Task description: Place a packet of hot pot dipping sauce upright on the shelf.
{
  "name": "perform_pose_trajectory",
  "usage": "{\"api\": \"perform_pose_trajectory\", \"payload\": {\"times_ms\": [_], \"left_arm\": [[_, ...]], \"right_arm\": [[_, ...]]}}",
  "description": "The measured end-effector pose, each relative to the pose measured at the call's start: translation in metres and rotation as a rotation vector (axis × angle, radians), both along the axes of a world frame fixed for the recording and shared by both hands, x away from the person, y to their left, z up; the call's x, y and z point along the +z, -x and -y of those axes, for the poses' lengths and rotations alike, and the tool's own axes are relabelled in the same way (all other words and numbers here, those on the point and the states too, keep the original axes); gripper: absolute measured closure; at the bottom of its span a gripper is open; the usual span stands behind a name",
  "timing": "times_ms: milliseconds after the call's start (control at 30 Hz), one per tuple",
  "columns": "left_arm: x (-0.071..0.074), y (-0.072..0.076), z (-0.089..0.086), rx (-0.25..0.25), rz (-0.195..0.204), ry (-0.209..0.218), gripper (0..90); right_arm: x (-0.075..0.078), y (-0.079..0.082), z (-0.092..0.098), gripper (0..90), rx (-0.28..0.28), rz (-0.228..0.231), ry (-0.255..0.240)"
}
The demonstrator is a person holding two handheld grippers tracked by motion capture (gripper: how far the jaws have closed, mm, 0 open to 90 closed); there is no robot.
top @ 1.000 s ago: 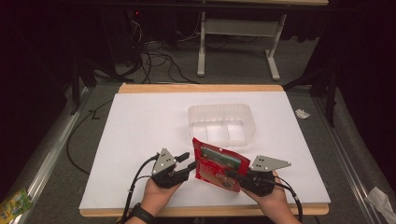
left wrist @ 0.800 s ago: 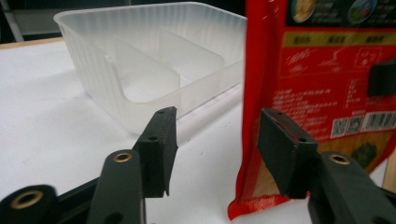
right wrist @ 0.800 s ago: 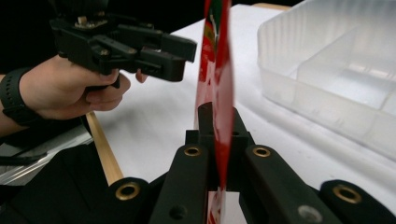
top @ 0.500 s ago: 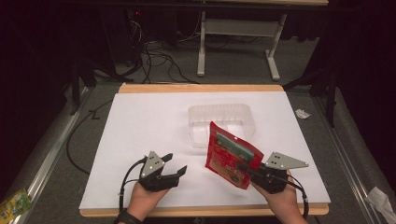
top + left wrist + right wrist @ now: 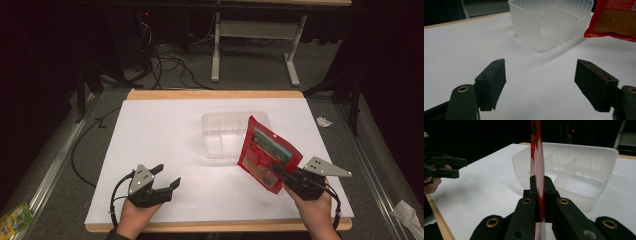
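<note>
1. Right gripper (image 5: 281, 175) at the near right of the white table (image 5: 165, 135), clamped on the lower edge of a red snack pouch (image 5: 267, 152).
2. Pouch held clear of the table top, tilted, printed face toward the camera in the high view; edge-on between the pinched jaws in the right gripper view (image 5: 537, 157).
3. Just behind the pouch, a clear plastic tray (image 5: 225, 131) with inner dividers, resting on the table.
4. Left gripper (image 5: 167, 179) at the near left, well apart from the pouch, jaws just opened wide, only bare table between them.
5. Tray (image 5: 549, 22) and a corner of the pouch (image 5: 616, 22) seen ahead in the left gripper view.
</note>
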State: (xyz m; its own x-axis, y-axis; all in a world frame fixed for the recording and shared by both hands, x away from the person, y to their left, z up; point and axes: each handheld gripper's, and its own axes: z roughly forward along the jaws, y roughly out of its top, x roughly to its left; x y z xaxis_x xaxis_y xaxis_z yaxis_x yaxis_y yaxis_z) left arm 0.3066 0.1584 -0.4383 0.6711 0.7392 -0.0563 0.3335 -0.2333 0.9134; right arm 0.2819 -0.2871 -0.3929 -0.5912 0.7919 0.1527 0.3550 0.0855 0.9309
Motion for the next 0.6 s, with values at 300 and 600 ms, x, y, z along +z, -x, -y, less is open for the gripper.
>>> {"api": "perform_pose_trajectory", "payload": {"times_ms": [300,600], "left_arm": [[0.0012,-0.0019,-0.001,-0.023,0.006,0.019,24.8],[0.0028,-0.0007,-0.0043,-0.014,0.005,0.048,24.4]], "right_arm": [[0.0043,-0.003,0.0064,90.0,-0.049,0.003,-0.027],[0.0072,-0.0063,0.0067,90.0,-0.076,0.009,-0.033]]}}
